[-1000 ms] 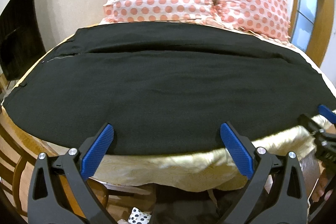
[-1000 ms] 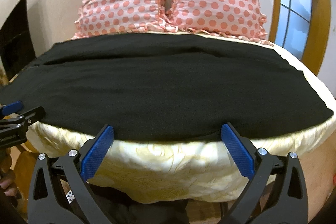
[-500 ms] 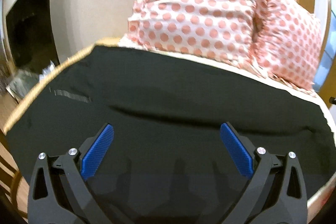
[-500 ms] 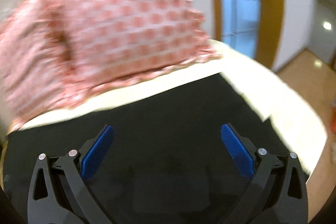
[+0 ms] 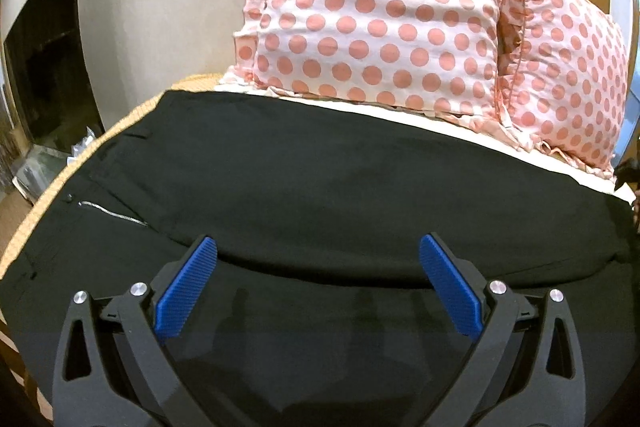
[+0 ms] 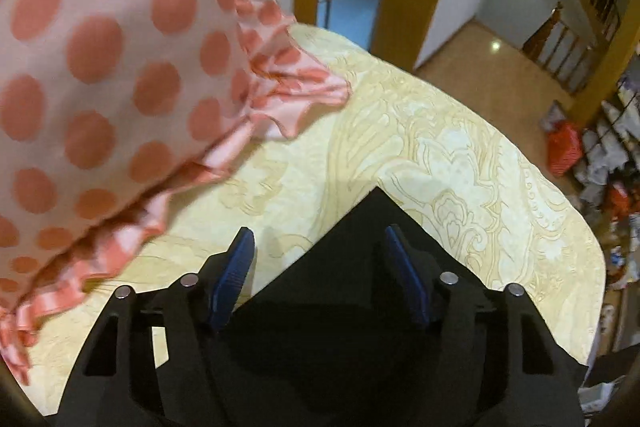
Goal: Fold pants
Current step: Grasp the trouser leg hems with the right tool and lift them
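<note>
Black pants (image 5: 304,187) lie spread flat across the bed, waistband and zipper (image 5: 112,214) at the left. My left gripper (image 5: 318,283) is open, low over the pants near a lengthwise fold line. In the right wrist view a far corner of the pants (image 6: 372,223) points between the fingers of my right gripper (image 6: 320,267). That gripper is open, narrower than the left, and holds nothing.
Two pink polka-dot pillows (image 5: 372,15) (image 6: 100,67) lean at the head of the bed. The cream patterned bedspread (image 6: 460,155) shows around the pants. A dark opening (image 5: 44,67) is at the left. Floor, a door frame and clutter (image 6: 600,163) lie to the right.
Both grippers moved forward from the bed's near edge over the pants. The right one swung right toward the far corner and its jaws narrowed.
</note>
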